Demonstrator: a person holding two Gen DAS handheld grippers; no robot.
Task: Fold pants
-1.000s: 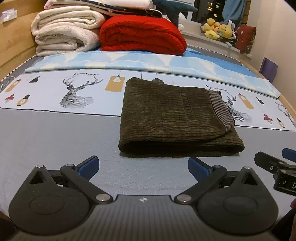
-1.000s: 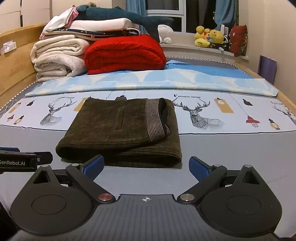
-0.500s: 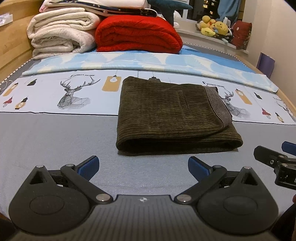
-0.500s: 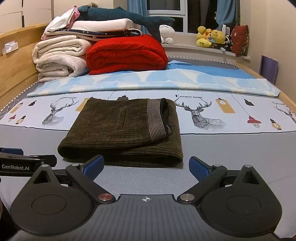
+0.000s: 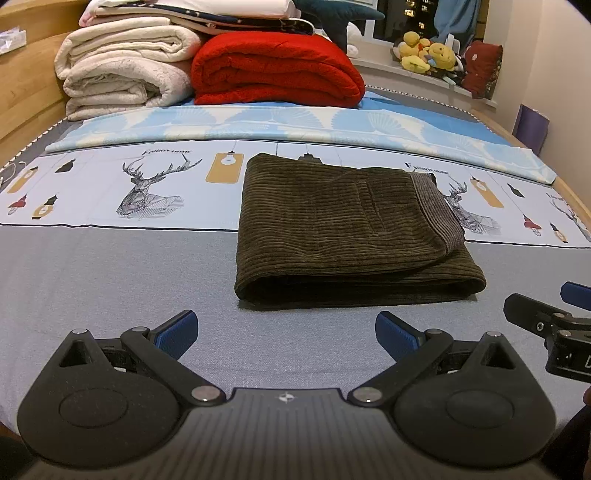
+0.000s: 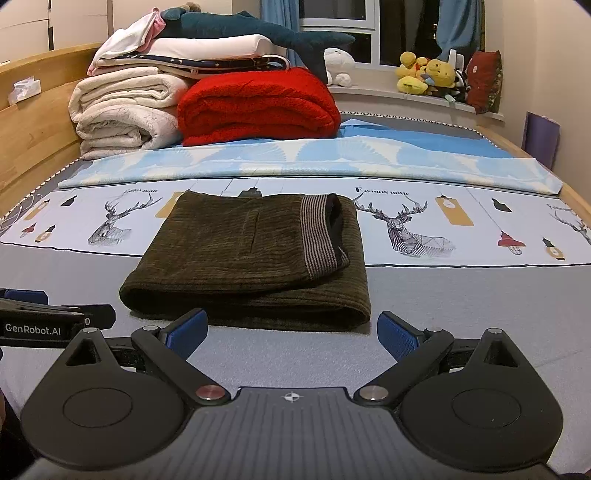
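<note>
A bedroom at home, and it's night outside. We're looking across a bed [image 6: 443, 295] with a deer-print sheet [image 6: 406, 229] and a wooden headboard [image 6: 33, 140] along its left edge. Folded white blankets [image 6: 122, 110] and a red blanket [image 6: 255, 107] are stacked at the far end. Plush toys [image 6: 428, 75] crowd the windowsill, and a blue curtain [image 6: 461, 26] hangs at the dark window.

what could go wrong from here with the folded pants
The pants lie folded on the bed, and both the left gripper and right gripper are open just short of them. Pushing forward might snag the near edge and undo the fold. The striped waistband flap sits loose on top and may flip open. The grippers are close and might collide.
</note>
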